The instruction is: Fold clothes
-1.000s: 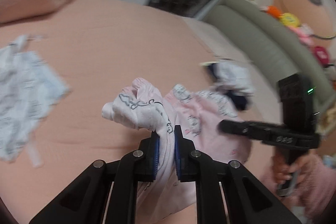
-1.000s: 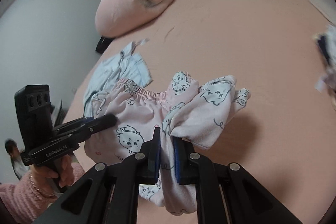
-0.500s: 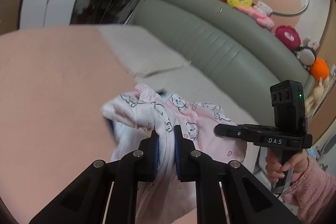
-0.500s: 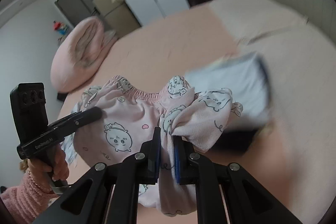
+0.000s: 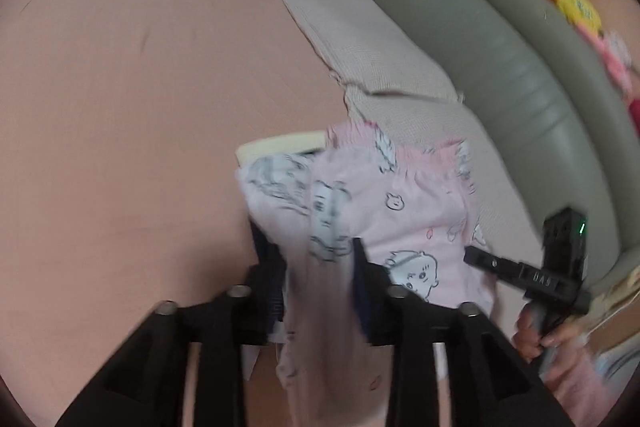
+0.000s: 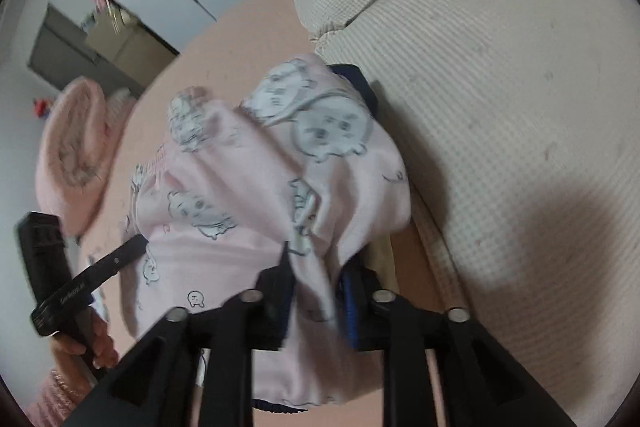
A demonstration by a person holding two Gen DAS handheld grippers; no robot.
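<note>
Left wrist view shows the left gripper with its jaws opening, and the pink shorts hang between them. The pads look pulled back from the cloth, though blur makes it hard to be sure. To the side, the right gripper pokes its tip at the other edge of the shorts, held by a hand in a pink sleeve.

From the right wrist view, the right gripper is opening its jaws too. A bunch of the pink cloth sits between them and droops down past the fingers. The left gripper touches the far side of the shorts.

The shorts are folded up small and are being let go onto a little stack of clothes on the pink bed. A dark blue piece peeks out from under them. The stack sits just beside the cream blanket and near the grey headboard.

To do this well, I think both grippers should open all the way before they pull back. Then the cloth will not catch and the fold will not come undone. They should back away slowly and straight. The shorts should land flat on top, with their edges lined up with the stack.

No box, basket or drawer shows here. The folded clothes just rest on the bed.
</note>
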